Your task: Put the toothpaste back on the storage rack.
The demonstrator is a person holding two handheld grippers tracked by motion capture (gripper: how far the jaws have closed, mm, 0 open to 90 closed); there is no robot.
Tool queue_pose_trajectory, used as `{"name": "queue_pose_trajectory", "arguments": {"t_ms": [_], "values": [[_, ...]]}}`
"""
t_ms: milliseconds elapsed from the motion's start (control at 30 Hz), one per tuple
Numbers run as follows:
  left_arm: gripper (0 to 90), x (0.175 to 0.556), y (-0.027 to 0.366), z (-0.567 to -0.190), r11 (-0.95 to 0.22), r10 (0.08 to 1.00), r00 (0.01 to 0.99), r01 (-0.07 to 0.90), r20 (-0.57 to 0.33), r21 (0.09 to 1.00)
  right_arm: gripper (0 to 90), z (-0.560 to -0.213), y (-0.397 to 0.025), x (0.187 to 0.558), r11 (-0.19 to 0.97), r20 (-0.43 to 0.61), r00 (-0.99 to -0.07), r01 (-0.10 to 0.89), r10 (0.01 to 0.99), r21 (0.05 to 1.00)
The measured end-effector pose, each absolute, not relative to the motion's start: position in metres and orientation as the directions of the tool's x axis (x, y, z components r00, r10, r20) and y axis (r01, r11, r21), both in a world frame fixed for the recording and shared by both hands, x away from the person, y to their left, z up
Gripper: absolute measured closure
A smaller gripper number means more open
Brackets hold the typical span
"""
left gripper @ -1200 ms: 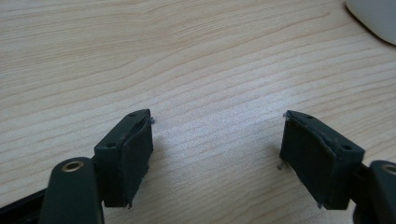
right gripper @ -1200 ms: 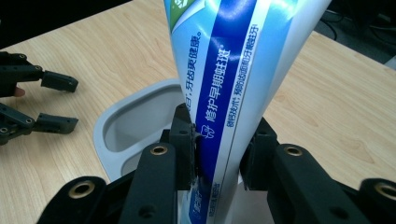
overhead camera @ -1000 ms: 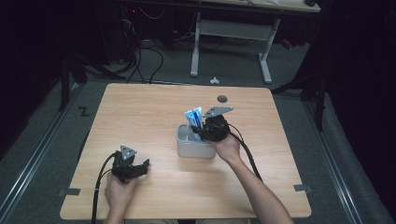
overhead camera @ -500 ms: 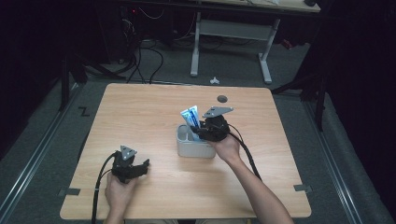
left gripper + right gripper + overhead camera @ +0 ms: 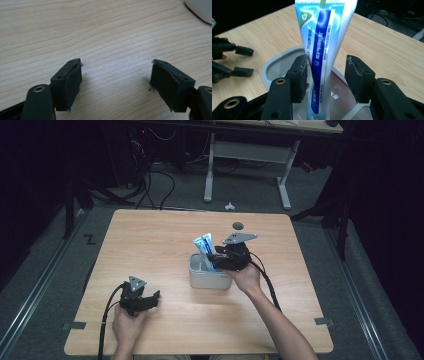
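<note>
A blue and white toothpaste tube (image 5: 203,246) stands tilted in a grey rectangular holder (image 5: 207,279) at the middle of the wooden table (image 5: 150,240). My right gripper (image 5: 213,260) hovers over the holder with the tube (image 5: 324,37) between its jaws. The left jaw touches the tube and the right jaw stands off it, so the gripper (image 5: 325,72) is open. My left gripper (image 5: 150,299) rests low near the table's front left, open over bare wood (image 5: 116,82), and is also seen from the right gripper view (image 5: 229,60).
A small dark round mark (image 5: 238,225) lies on the table behind the holder. The holder's corner (image 5: 200,8) is in the left gripper view at top right. Beyond the table a white desk frame (image 5: 250,155) and cables (image 5: 150,175) stand on the floor.
</note>
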State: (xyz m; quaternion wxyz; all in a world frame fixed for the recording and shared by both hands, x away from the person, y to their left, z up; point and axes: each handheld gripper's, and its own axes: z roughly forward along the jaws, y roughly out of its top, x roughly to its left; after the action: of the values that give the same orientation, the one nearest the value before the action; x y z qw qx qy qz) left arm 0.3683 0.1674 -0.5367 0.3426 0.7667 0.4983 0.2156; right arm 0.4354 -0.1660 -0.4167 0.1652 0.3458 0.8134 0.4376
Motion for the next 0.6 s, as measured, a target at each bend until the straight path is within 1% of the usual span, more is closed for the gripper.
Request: {"name": "queue_pose_trajectory", "arguments": {"t_ms": [600], "values": [[25.6,0.368,0.167,-0.537,-0.269,0.912,0.411,0.617,-0.011,0.74,51.9,-0.404,-0.189,0.429,0.326,0.066,-0.687,0.424,0.724,0.845]]}}
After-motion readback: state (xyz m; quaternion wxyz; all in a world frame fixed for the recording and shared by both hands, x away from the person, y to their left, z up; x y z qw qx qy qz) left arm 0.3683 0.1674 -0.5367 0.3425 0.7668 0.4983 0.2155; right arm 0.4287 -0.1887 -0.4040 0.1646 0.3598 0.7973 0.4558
